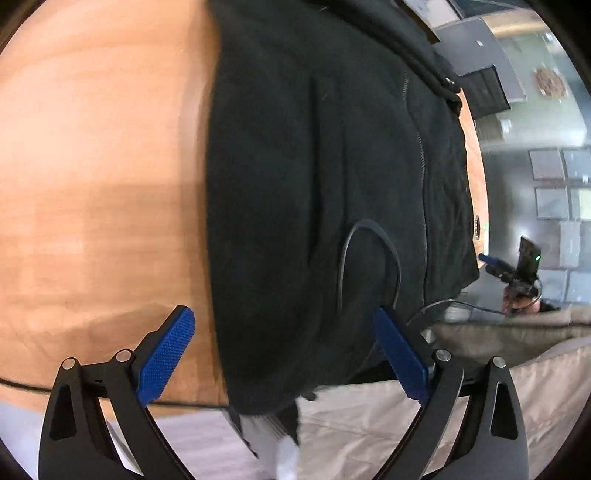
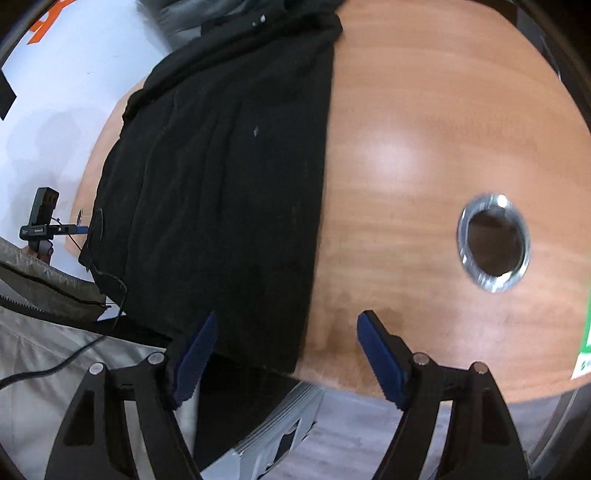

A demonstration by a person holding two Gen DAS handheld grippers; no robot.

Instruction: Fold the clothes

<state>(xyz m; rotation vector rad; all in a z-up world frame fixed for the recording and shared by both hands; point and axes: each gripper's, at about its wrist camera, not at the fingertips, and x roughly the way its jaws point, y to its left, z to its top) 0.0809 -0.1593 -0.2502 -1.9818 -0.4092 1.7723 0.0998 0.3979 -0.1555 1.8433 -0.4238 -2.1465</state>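
Garment (image 1: pixel 314 184): black, a long strip across the bench (image 1: pixel 92 166), its end draped over the near edge.
Left tongs (image 1: pixel 283 354): spread, empty.
Right tongs (image 2: pixel 286 354): spread, empty.
Progress: sides look folded in; crosswise fold apparently left.

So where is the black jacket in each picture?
Left wrist view: the black jacket fills the middle, on the wooden table, bare wood left of it.
Right wrist view: black jacket lies left of centre, bare wood to its right.
Shared landmark: the jacket's zipper collar at the top.
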